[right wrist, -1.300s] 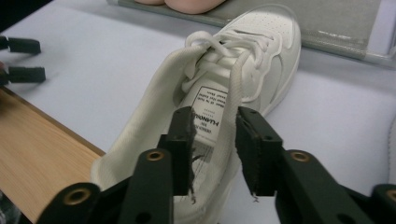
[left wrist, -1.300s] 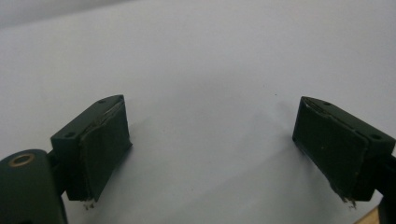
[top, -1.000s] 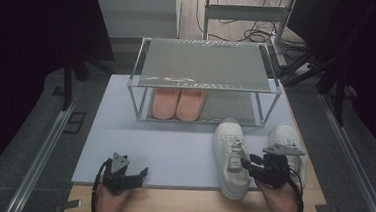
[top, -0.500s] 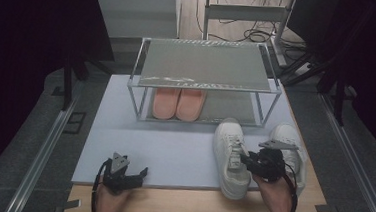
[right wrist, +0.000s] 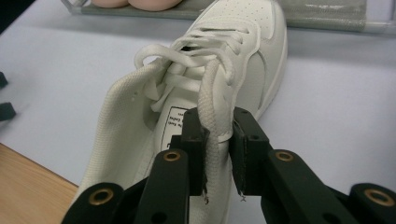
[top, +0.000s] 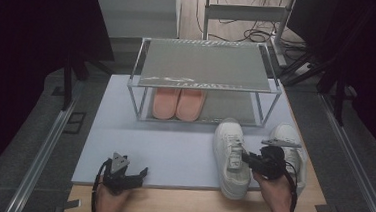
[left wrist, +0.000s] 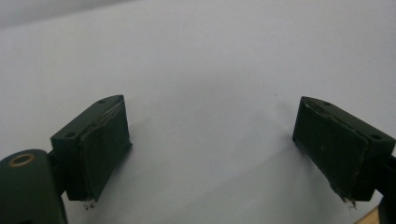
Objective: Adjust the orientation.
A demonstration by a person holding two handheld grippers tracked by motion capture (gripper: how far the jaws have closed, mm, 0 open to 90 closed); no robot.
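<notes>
- The table (top: pixel 204 210) was a wooden top, and a pale lavender mat (top: pixel 173 145) covered most of it.
- A two-tier metal shoe rack (top: pixel 206 67) stood at the far side of the mat, with a grey top shelf.
- A pair of pink slippers (top: pixel 178 104) sat side by side on the rack's lower shelf, toward its left.
- A white sneaker (top: pixel 231 156) lay on the mat in front of the rack's right half, toe pointing to the rack and heel near the mat's front edge.
- A second white sneaker (top: pixel 289 145) lay just right of the first, partly hidden by the right gripper.
- The left gripper (top: pixel 130 176) rested low over the mat's near left edge; its jaws stood wide apart with only bare mat between the pads (left wrist: pixel 102 149).
- The right gripper (right wrist: pixel 218 151) was at the side wall of the first sneaker's opening, beside the tongue label. Its jaws had just been closing and were narrow, with the collar edge and a loop of white lace (right wrist: pixel 212 107) pinched between the pads.
</notes>
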